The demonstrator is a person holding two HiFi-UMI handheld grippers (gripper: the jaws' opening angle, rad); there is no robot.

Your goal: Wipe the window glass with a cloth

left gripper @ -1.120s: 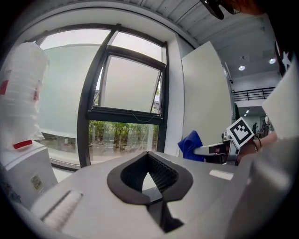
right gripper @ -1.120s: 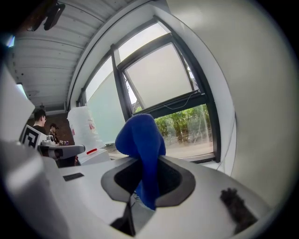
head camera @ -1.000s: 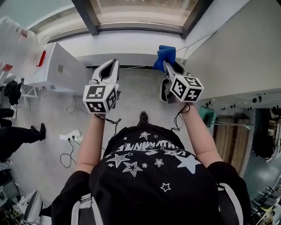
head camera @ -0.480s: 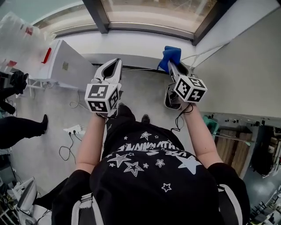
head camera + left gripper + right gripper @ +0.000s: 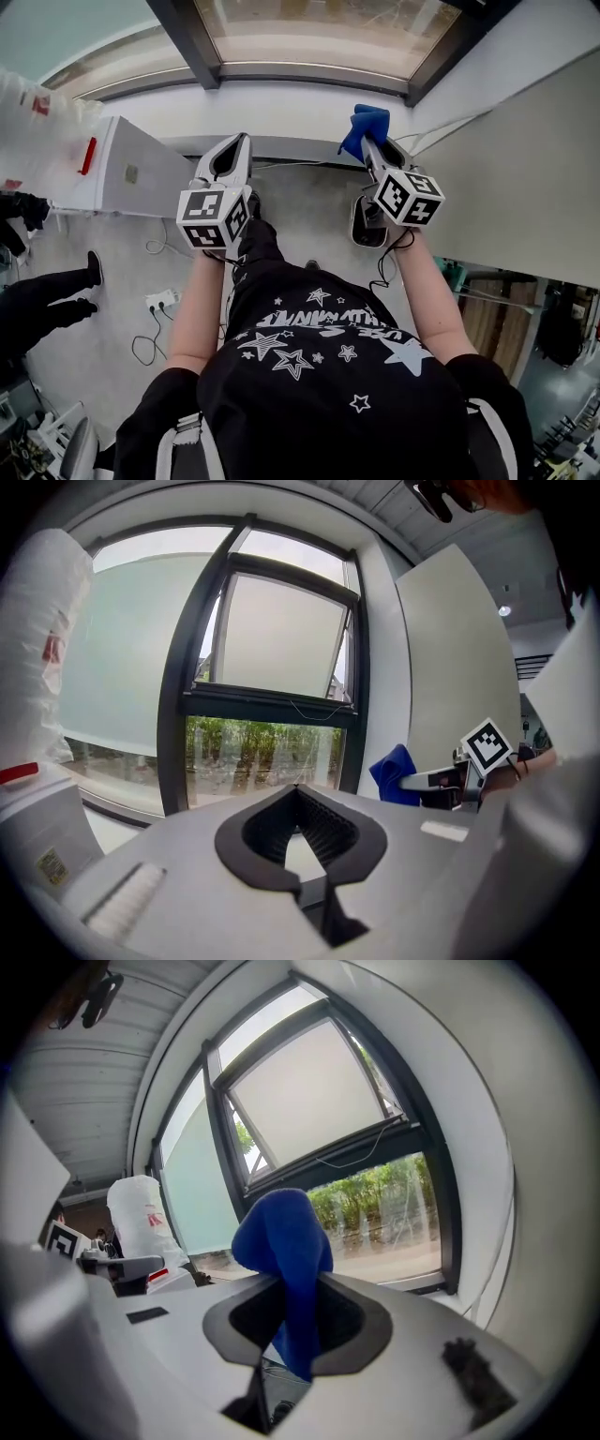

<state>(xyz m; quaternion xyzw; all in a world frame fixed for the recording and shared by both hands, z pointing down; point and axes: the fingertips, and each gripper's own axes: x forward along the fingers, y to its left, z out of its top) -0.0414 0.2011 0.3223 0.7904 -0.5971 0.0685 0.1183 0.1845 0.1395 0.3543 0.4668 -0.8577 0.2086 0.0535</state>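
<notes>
The window glass point(image 5: 309, 33) sits in a dark frame ahead, above a white sill point(image 5: 281, 108); trees show through its lower pane point(image 5: 262, 757). My right gripper point(image 5: 362, 142) is shut on a blue cloth point(image 5: 364, 125), which bunches up out of the jaws point(image 5: 286, 1260) and stays short of the glass point(image 5: 384, 1204). My left gripper point(image 5: 237, 141) is held level beside it, shut and empty, its tips meeting point(image 5: 296, 789). The left gripper view also catches the cloth point(image 5: 394, 772) off to the right.
A white cabinet point(image 5: 131, 169) stands at the left under the sill, with a plastic-wrapped white thing point(image 5: 37, 649) beside it. A pale wall panel point(image 5: 516, 141) closes the right. Cables and a power strip point(image 5: 155, 300) lie on the floor. Another person's leg point(image 5: 47, 291) is at the far left.
Both grippers have stayed side by side and edged slightly nearer the window as the person stepped forward. The cloth remains clamped. The leg at the far left has shifted.
</notes>
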